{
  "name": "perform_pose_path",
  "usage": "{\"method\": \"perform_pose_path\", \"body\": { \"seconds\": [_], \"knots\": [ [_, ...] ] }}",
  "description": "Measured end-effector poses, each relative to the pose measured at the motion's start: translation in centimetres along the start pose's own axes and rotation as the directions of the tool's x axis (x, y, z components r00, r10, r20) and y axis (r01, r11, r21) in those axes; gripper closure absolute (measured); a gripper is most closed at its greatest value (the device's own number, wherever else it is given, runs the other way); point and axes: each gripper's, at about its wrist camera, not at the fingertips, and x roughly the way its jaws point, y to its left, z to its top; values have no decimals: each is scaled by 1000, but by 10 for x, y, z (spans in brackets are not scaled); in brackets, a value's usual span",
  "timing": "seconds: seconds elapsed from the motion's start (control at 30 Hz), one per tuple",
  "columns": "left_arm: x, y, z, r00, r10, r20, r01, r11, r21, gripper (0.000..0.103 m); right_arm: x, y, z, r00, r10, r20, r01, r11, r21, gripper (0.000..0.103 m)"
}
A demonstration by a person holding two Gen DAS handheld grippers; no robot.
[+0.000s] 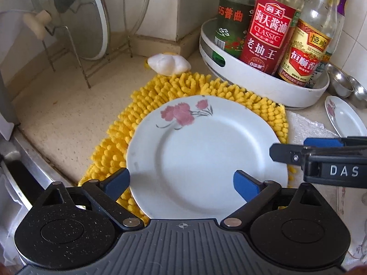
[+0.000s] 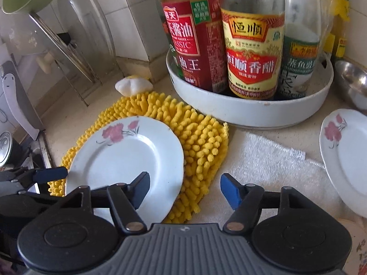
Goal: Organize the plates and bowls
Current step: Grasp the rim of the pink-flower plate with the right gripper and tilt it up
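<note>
While the speckled table carries everything, a white tray of sauce bottles stands at the back. Just before it lies a yellow chenille mat with a flowered plate resting on it. A white towel lies beside the mat, and a second flowered plate sits at the right. The left tool is spread above the first plate's near rim, gripping nothing; the right tool is spread over its right edge, also empty.

Both tongs agape, angled downward.
</note>
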Motion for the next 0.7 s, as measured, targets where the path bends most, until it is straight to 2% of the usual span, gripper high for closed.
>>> {"method": "perform_pose_path", "body": {
  "seconds": [0.1, 0.17, 0.2, 0.27, 0.4, 0.7],
  "knots": [
    [2, 4, 2, 1000, -6, -4, 6, 1000, -6, 7, 2, -2, 1, 1000, 26, -11, -26, 1000, 18, 30],
    [4, 6, 4, 1000, -16, -4, 15, 1000, -7, 6, 6, -1, 0, 998, 49, -27, -48, 999, 20, 32],
    [5, 7, 5, 1000, -20, -5, 20, 1000, -10, 6, 8, -1, 0, 997, 68, -35, -67, 997, 26, 36],
    [7, 11, 7, 1000, -29, -9, 29, 1000, -8, 7, 12, 0, -2, 994, 93, -50, -91, 995, 37, 38],
    [21, 22, 8, 995, -73, -69, 70, 996, -48, 12, 16, 6, -2, 992, 117, -47, -116, 993, 17, 39],
    [29, 23, 18, 994, -86, -63, 83, 996, -45, 13, 30, -2, 3, 990, 131, -58, -128, 991, 44, 49]
  ]
}}
